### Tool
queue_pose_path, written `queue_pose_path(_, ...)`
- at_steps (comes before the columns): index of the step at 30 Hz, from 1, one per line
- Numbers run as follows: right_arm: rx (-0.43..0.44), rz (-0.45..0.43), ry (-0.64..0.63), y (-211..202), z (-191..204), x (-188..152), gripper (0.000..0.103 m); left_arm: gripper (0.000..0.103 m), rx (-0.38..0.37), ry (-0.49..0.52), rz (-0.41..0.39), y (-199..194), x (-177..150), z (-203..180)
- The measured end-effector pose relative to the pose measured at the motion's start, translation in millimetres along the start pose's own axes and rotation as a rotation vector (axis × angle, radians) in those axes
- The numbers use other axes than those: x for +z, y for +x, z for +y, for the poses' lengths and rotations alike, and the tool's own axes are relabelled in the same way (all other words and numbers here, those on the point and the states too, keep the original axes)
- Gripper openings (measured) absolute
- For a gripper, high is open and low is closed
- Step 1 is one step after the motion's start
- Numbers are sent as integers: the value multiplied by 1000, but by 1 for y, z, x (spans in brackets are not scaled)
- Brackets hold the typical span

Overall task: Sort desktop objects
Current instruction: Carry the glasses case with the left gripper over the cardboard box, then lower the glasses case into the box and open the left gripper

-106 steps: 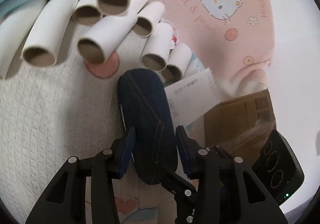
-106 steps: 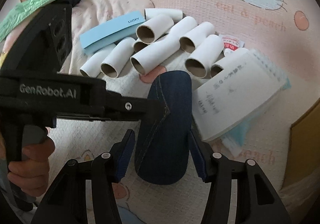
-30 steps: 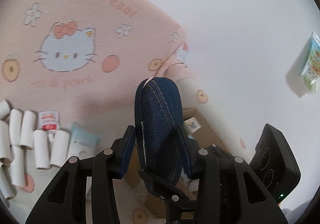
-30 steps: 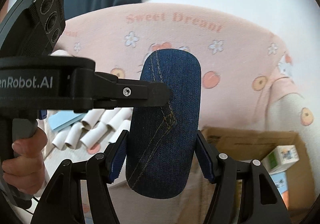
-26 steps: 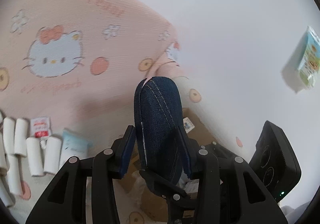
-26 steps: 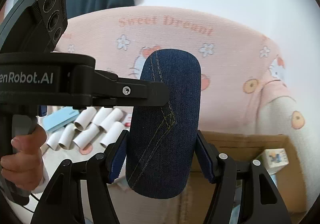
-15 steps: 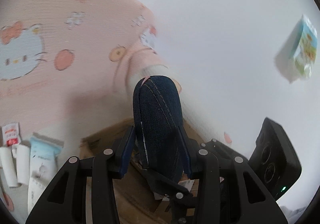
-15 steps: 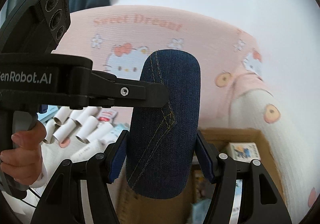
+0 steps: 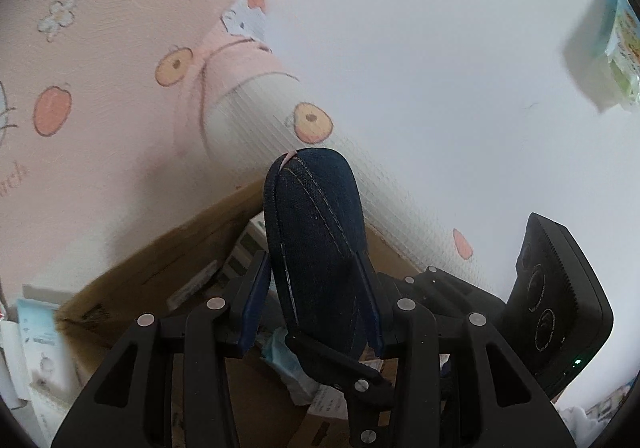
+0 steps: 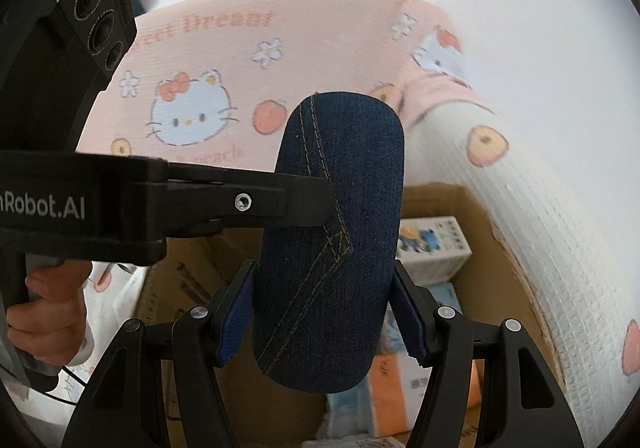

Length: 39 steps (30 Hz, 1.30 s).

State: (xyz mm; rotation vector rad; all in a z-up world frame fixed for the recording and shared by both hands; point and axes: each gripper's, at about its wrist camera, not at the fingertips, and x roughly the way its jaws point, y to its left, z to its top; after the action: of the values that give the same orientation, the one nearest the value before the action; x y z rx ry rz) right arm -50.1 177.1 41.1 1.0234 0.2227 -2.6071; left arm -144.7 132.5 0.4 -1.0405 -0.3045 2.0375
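A dark blue denim case (image 9: 316, 248) (image 10: 336, 228) hangs in the air, held from two sides. My left gripper (image 9: 312, 288) is shut on its near end, pads pressing both flanks. My right gripper (image 10: 324, 288) is shut on it too, across its lower half. In the right wrist view one left finger (image 10: 280, 204) reaches in from the left onto the case. Under the case lies an open cardboard box (image 10: 440, 192) (image 9: 160, 260) holding a small printed carton (image 10: 432, 244) and an orange pack (image 10: 396, 396).
A pink cartoon-cat blanket (image 10: 208, 60) (image 9: 100, 68) rises behind and to the right of the box. A hand (image 10: 48, 308) grips the left handle. White paper packs (image 9: 36, 348) lie left of the box. A packet (image 9: 600, 60) hangs on the white wall.
Both grippers carried the denim case sideways off the blanket. The paper tubes slid out of view and the cardboard box now sits beneath the case. Neither grip has altered.
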Motion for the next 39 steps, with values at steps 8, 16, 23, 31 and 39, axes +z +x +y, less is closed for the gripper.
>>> queue_pose_path(8, -44, 106, -51, 10, -16, -13, 62, 46, -57, -109, 137, 44, -6, 5)
queue_pose_path(16, -70, 266, -79, 29, -38, -21, 62, 46, -67, -182, 242, 88, -6, 2)
queue_pose_path(23, -58, 374, -67, 41, -56, -24, 62, 46, -122, -329, 314, 117, -8, 12)
queue_pose_path(31, -73, 428, -110, 49, -62, -22, 62, 46, -146, -401, 333, 131, -13, 16)
queue_pose_path(39, -57, 452, -142, 52, -63, -24, 61, 45, -161, -471, 353, 141, -16, 21)
